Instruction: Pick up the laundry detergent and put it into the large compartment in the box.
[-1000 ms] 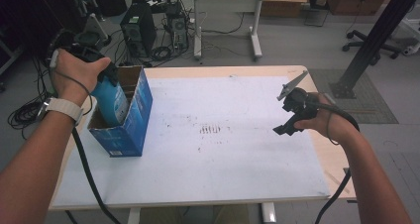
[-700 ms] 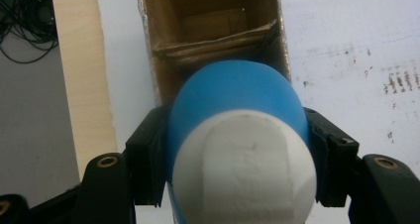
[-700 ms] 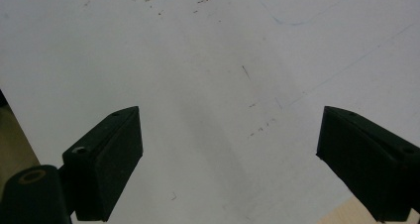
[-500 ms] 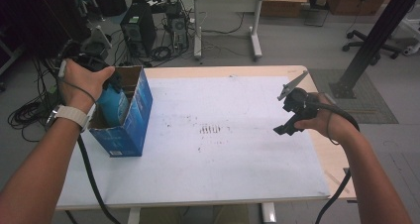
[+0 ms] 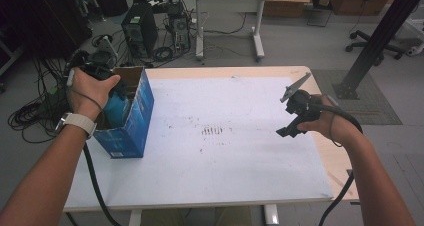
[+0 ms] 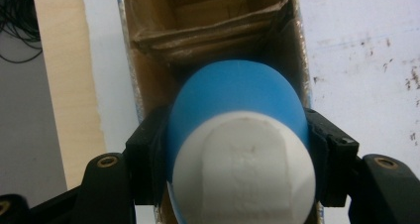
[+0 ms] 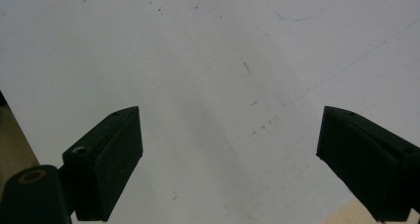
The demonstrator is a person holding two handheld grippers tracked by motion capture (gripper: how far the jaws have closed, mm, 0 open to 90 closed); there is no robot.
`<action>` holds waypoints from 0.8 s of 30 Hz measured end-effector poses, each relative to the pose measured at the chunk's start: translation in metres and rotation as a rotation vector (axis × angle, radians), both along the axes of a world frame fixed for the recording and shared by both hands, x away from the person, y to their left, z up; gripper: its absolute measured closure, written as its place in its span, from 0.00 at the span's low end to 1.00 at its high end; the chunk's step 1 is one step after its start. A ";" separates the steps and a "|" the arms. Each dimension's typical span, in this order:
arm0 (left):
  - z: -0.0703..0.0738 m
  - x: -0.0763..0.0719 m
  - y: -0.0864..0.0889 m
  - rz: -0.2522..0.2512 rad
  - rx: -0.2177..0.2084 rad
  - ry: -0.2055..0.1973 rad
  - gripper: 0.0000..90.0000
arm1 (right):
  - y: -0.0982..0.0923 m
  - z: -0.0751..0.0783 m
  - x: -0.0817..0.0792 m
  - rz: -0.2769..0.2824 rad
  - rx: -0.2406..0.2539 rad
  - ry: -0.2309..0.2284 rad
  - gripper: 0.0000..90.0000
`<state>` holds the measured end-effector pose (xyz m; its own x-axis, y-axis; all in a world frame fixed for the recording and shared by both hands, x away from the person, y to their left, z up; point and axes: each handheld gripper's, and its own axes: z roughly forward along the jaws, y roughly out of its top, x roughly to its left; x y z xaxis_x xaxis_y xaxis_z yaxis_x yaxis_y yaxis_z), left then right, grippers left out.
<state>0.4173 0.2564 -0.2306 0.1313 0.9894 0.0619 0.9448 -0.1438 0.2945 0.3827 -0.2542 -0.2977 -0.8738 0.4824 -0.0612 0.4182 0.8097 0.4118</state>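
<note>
While one tool [image 6: 237,149] grips — one bottle [image 6: 237,115].

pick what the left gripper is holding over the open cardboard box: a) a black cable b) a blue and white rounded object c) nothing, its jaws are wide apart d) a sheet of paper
b: in the left gripper view the left gripper has its jaws pressed against both sides of a blue and white rounded object, with the open cardboard box beyond it.

Left hand [image 5: 90,88] over blue box [image 5: 131,121], bottle [image 5: 116,107] seemingly inside.
</note>
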 end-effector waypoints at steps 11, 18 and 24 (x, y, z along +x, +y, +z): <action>-0.016 0.001 0.000 -0.005 -0.005 0.004 0.42 | -0.002 -0.001 -0.001 -0.005 0.000 0.004 0.12; -0.024 0.002 -0.001 -0.006 0.001 0.010 0.42 | -0.001 -0.001 -0.001 -0.005 0.003 0.002 0.12; -0.032 0.002 -0.002 -0.010 0.003 0.021 0.42 | -0.003 -0.001 -0.002 -0.010 0.001 0.005 0.12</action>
<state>0.4197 0.2547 -0.2631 0.1421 0.9879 0.0618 0.9493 -0.1537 0.2743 0.3807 -0.2575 -0.2991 -0.8694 0.4908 -0.0566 0.4279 0.8053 0.4104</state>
